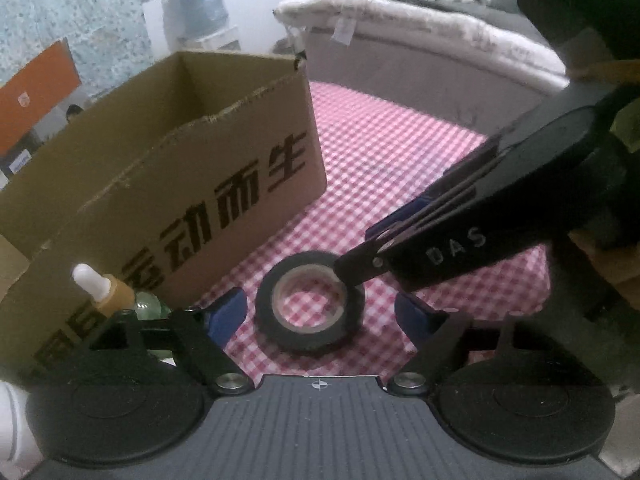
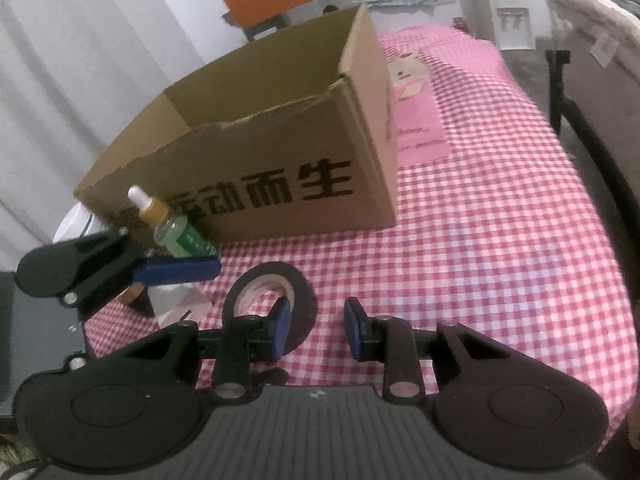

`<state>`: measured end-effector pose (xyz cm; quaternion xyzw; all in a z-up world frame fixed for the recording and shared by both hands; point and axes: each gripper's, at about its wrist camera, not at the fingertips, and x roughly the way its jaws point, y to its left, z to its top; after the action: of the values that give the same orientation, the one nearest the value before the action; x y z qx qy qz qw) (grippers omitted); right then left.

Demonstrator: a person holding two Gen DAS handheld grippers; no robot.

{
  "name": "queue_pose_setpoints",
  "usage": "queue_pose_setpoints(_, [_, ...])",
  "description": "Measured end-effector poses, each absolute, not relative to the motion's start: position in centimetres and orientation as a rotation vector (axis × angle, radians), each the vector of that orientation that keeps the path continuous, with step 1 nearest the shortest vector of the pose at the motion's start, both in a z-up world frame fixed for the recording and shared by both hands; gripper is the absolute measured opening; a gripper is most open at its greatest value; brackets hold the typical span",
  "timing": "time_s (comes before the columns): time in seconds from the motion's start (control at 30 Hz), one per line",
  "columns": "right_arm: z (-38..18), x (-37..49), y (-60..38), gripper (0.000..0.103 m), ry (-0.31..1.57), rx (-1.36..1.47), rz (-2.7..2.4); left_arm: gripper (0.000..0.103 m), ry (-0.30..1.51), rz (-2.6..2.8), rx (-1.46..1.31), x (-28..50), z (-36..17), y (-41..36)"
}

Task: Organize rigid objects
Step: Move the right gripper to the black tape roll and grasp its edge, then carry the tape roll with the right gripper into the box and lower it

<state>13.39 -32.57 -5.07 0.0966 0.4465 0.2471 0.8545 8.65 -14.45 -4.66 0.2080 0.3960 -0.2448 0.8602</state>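
Two grippers are working over the pink checked tablecloth [image 2: 500, 208] here, both crowding around one roll of black tape [image 1: 310, 306] that's lying flat on the cloth just in front of the cardboard box [image 1: 192, 168]. From the left wrist view, the left gripper [image 1: 320, 314] is sitting with its blue pads spread wide on either side of the roll, so it's released and not squeezing anything, pads apart from the tape on both sides. The right gripper [image 2: 316, 326] is coming in from the other side, and its left finger [image 2: 280, 326] is poking down into the hole of the roll while the other finger is sitting outside it, so the tape's wall is between them; the jaws are looking open with a gap, though honestly the near edge of the roll is hidden behind that finger, so I can't tell if a pad is actually touching it. Over by the box's near left corner, a small dropper bottle [image 2: 168, 224] with a white tip and green label is leaning against the cardboard, right behind the left gripper's blue pad. Box is standing open-topped with black printed characters across the front.
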Motion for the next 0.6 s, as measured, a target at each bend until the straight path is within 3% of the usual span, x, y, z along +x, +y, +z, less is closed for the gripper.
queue_pose_setpoints(0.47, [-5.5,14.4,-30.6,0.033,0.955,0.128,0.56,0.083,0.895,-0.507,0.418,10.0,-5.4,-14.5])
queue_pose_setpoints(0.6, [-5.5,14.5,-30.0,0.032,0.948,0.115,0.569,0.068,0.886,-0.489,0.412,10.4,-5.4,-14.6])
